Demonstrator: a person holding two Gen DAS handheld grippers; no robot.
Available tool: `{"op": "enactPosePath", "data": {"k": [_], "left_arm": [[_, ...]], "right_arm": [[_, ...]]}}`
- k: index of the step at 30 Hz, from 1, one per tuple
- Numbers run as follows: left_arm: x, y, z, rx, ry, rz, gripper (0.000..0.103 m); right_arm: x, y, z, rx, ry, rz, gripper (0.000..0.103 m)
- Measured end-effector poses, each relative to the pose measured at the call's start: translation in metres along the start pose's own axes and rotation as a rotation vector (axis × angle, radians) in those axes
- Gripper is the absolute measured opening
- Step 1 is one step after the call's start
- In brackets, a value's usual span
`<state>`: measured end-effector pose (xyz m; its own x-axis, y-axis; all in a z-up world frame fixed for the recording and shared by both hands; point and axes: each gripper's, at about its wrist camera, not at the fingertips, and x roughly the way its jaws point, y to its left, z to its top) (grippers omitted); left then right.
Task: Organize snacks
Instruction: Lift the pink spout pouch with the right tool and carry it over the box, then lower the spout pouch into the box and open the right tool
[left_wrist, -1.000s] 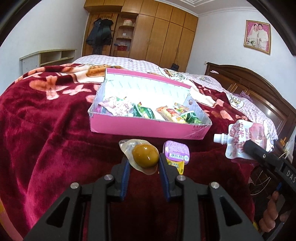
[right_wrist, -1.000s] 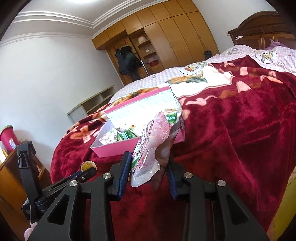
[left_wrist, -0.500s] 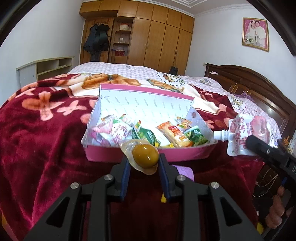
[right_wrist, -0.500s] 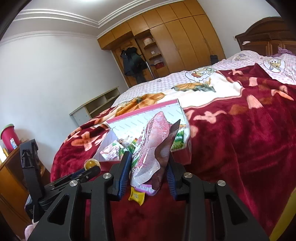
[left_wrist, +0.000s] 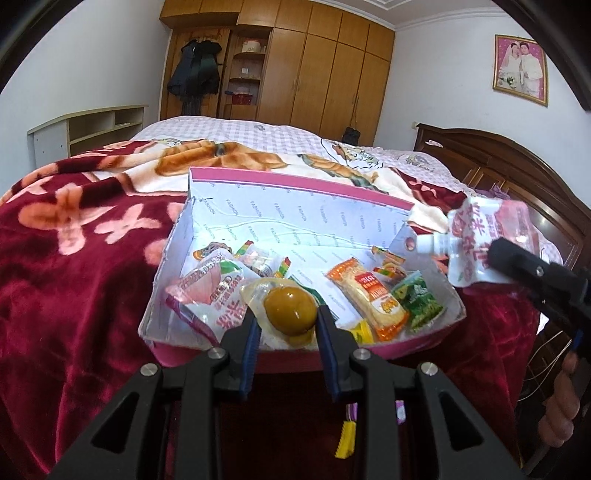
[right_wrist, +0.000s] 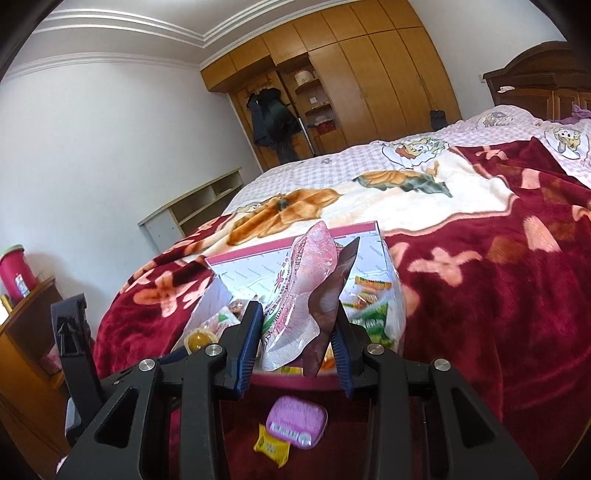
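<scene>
Two hand-held grippers hang over an open pink box (left_wrist: 192, 347) of snacks on a bed spread with a dark red flowered blanket (left_wrist: 74, 295). The left hand-held gripper (left_wrist: 286, 325) is clamped on a brown egg sealed in clear plastic (left_wrist: 290, 310), held above the near wall of the box. To its right, the right hand-held gripper (right_wrist: 295, 332) pinches the bottom of a pink-and-white spouted drink pouch (right_wrist: 306, 291); seen from the left wrist, the pouch (left_wrist: 476, 240) hangs over the box's right end with its white cap pointing toward the box. Fingers of the person's hand (left_wrist: 557, 413) show on that gripper's handle at the lower right.

Inside the box lie several wrapped snacks: another pink-and-white pouch (left_wrist: 210, 291) at the left, an orange packet (left_wrist: 369, 295) near the middle, a green packet (left_wrist: 417, 302) just beside it on the right, and smaller wrappers toward the back.

On the blanket in front of the box, outside it, rest a small purple-lidded cup (right_wrist: 297, 421) and a yellow packet (right_wrist: 271, 448), the two touching.

Behind the bed stand a wooden wardrobe (left_wrist: 325, 70), a dark coat (left_wrist: 194, 70) hanging by its open shelves, a low shelf unit (left_wrist: 88, 125) on the left and a framed photograph (left_wrist: 521, 66) on the right wall.
</scene>
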<state>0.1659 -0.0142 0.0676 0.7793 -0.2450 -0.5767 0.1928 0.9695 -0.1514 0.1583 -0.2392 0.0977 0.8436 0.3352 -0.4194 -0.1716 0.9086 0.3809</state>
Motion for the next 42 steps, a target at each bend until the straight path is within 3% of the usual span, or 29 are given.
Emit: {"op": "enactPosePath", "data": {"k": [20,31,38,42], "left_arm": [[0.041,0.016,0.005,-0.018,0.042,0.032,0.031],[0.044,0.015,0.006,-0.002,0.037,0.047,0.032],[0.045,0.010,0.006,0.020,0.040,0.061,0.044],[0.044,0.010,0.006,0.016,0.043,0.058,0.048]], "right_arm": [[0.093,-0.016,0.016,0.050,0.126,0.041,0.037],[0.120,-0.037,0.015,0.089,0.185,-0.018,0.037],[0.124,-0.040,0.017,0.085,0.196,-0.033,0.038],[0.122,-0.039,0.019,0.073,0.199,-0.036,0.046]]}}
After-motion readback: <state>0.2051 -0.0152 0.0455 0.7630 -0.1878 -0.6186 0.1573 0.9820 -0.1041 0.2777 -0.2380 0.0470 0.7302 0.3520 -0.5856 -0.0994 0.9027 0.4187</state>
